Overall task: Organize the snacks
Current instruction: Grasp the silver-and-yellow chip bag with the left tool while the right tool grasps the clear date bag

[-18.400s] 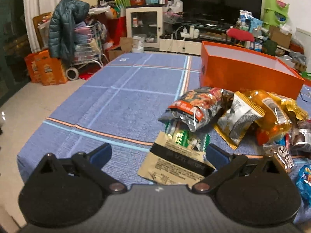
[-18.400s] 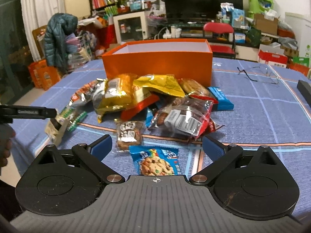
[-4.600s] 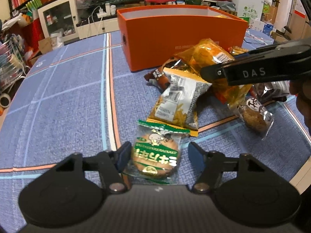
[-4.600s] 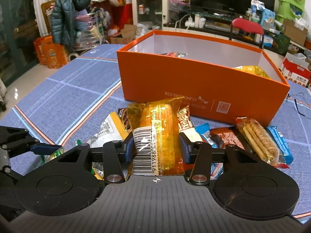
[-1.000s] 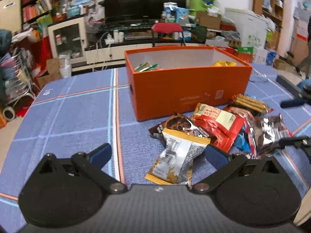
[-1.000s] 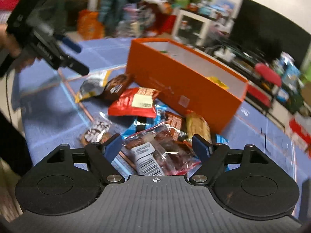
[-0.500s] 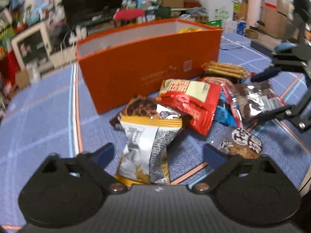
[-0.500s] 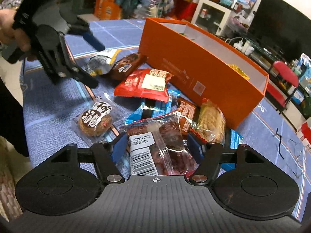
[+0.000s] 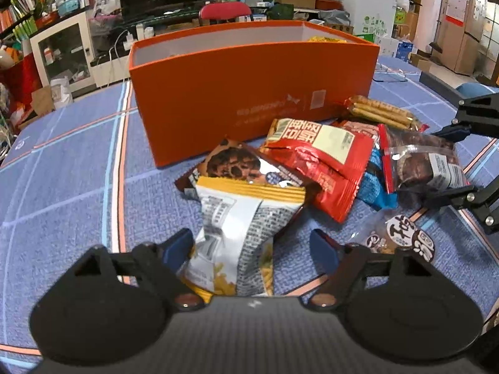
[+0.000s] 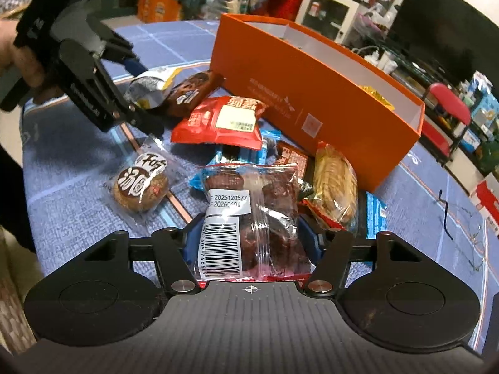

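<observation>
Your left hand-held gripper [image 9: 251, 246] is closing around the yellow-topped snack bag [image 9: 240, 233] on the counter [image 9: 62, 187] — its right pad still clear. Your right hand-held gripper [image 10: 251, 243] is closing on the clear bag of dark snacks [image 10: 252, 218], whose lower edge is hidden. The orange box [image 9: 249, 93] stands behind, contents mostly hidden.

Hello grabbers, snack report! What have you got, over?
Left gripper closing round the yellow-topped packet. Right gripper closing on the clear bag. Orange box open behind the pile, path clear.
</observation>
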A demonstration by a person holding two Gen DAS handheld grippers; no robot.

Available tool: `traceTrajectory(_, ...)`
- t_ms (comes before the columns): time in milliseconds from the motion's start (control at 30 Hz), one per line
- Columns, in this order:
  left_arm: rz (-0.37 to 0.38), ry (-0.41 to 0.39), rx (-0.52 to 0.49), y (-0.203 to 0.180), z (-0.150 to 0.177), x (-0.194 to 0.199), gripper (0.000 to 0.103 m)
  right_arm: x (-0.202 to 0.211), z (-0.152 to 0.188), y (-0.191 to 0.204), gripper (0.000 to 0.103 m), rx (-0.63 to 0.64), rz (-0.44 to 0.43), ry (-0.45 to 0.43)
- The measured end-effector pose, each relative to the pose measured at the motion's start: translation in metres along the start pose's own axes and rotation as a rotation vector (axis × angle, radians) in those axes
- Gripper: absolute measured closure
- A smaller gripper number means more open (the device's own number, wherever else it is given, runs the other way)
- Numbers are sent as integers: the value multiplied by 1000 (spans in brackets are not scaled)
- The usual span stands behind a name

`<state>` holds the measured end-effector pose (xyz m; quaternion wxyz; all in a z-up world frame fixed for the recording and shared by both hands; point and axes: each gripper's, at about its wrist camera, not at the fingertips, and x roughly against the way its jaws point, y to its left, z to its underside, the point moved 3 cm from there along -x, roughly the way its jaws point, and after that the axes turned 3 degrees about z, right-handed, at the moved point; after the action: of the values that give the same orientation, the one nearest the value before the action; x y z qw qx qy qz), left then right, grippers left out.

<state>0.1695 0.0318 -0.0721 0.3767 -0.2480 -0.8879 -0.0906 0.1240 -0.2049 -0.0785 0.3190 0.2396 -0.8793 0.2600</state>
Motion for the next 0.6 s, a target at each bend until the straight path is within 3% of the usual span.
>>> traceTrajectory(167,-13,-2,10,0,0,0,25,-2,-2,1,52,-23,22,2)
traceTrajectory(433,-116,-7,84,-4,-3,-3,23,-5,-7,4,52,-79,74,29)
traceTrajectory(600,-141,-2,114,-2,-3,-2,22,-6,-11,9,52,-133,123,64)
